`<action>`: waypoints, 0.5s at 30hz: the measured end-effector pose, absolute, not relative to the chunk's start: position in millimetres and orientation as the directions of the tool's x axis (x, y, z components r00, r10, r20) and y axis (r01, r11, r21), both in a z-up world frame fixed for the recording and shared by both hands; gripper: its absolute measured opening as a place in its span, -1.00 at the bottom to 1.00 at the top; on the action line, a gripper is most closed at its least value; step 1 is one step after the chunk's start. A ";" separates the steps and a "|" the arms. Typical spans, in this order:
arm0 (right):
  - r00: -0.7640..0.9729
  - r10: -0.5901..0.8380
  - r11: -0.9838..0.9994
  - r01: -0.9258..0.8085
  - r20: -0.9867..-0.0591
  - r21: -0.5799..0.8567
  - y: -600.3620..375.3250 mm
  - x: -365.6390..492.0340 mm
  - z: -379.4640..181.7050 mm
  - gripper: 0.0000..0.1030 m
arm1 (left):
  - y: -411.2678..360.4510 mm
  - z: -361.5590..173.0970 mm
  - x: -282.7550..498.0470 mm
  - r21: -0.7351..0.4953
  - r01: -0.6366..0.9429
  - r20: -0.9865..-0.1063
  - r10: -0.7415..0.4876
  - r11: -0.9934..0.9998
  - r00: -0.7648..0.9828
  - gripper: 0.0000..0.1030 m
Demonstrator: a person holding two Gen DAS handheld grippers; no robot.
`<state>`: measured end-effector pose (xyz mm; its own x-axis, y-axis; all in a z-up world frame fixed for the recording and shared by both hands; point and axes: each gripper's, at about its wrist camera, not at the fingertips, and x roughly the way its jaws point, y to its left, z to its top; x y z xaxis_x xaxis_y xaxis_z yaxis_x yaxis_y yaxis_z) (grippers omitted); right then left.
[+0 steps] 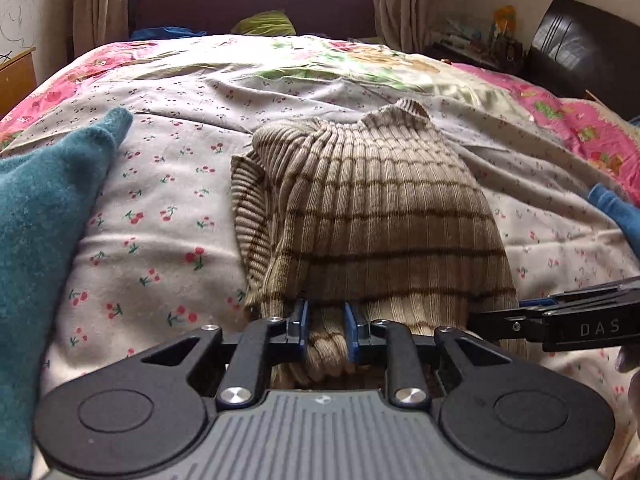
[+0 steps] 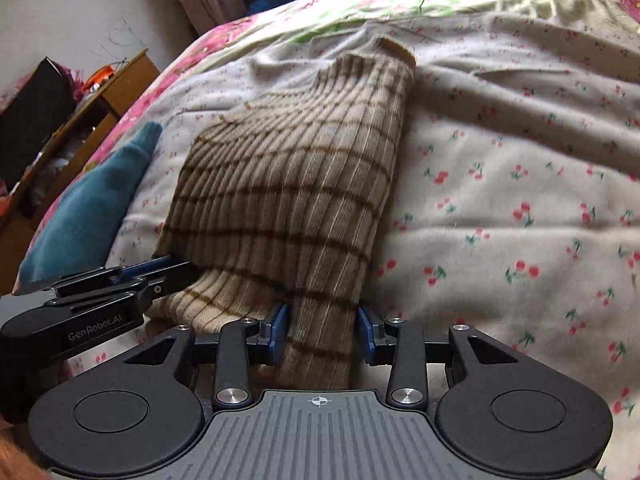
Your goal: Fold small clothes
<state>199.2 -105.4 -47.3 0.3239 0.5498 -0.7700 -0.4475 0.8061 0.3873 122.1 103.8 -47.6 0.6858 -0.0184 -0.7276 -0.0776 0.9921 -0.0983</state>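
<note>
— What does the garment look like?
— A beige ribbed knit sweater with thin brown stripes [image 1: 380, 208], folded into a thick bundle, its cuffed edge pointing toward the far end of the bed.

— Where is it?
— On the white cherry-print bedsheet [image 1: 160, 208], near edge lifted. The left gripper [image 1: 326, 330] is clamped on a bunched fold of it; the right gripper [image 2: 322, 332] has its blue pads pressed against another fold beside it.

— And around it?
— A teal fleece garment [image 1: 48, 216] lies to the left, a pink floral quilt [image 1: 580, 120] beyond, beige curtains [image 1: 396, 0] at the window, and a wooden cabinet [image 2: 100, 96] beside the bed.
</note>
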 end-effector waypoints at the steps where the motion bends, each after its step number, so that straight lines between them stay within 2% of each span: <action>1: 0.328 0.547 0.806 -0.454 -0.770 0.380 -106.9 197.1 -43.7 -0.30 | 102.6 -46.0 115.8 -0.086 -0.067 -0.730 -0.017 0.994 0.683 -0.33; 5: 0.418 0.516 0.813 -0.515 -0.748 0.273 -109.1 183.2 -16.0 -0.28 | 108.7 -33.9 103.1 -0.124 -0.078 -0.719 -0.035 0.989 0.694 -0.33; 8: 0.487 0.534 0.760 -0.635 -0.692 0.140 -95.6 158.2 3.0 -0.28 | 119.7 -21.1 100.1 -0.173 -0.084 -0.687 -0.060 0.981 0.724 -0.33; 13: 0.456 0.598 0.577 -0.816 -0.659 -0.041 -42.0 122.8 -1.5 -0.32 | 139.0 -5.6 108.6 -0.161 -0.103 -0.654 -0.027 0.982 0.756 -0.33; 15: 0.472 0.596 0.505 -0.849 -0.650 -0.154 -16.4 110.8 -11.9 -0.32 | 144.6 -0.9 115.7 -0.172 -0.100 -0.644 -0.035 0.980 0.764 -0.33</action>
<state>110.8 -16.4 -11.9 0.4717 0.5959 -0.6500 -0.8494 0.5048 -0.1536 115.7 144.6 -0.9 0.7639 -0.0352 -0.6444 -0.0996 0.9801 -0.1716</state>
